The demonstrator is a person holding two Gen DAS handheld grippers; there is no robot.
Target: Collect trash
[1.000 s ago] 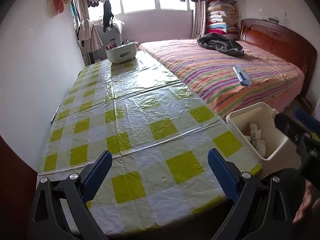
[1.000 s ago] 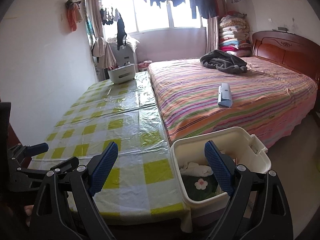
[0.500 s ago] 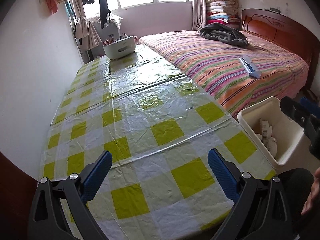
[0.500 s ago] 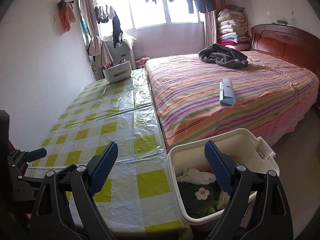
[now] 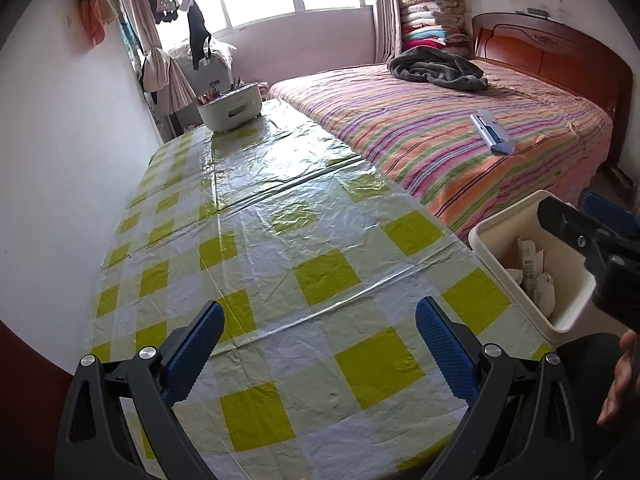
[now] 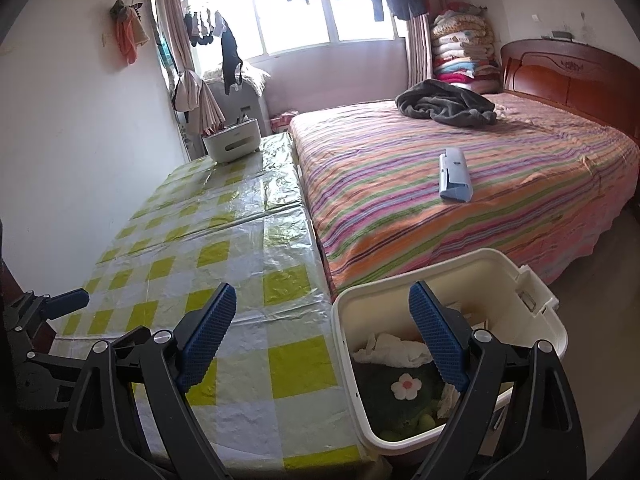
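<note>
A white plastic bin stands on the floor between the table and the bed, holding crumpled white paper and a dark green wrapper with a flower. It also shows in the left wrist view with paper scraps inside. My left gripper is open and empty above the near end of the table. My right gripper is open and empty, above the table's right edge and the bin's near rim. No loose trash shows on the table.
The table has a green-and-white checked plastic cover. A white container with pens sits at its far end. A striped bed lies right of the table, with a blue-white box and a grey blanket. A wall runs along the left.
Both grippers have risen and drawn back a little, so more of the table and bin shows. Both stay open and empty.
</note>
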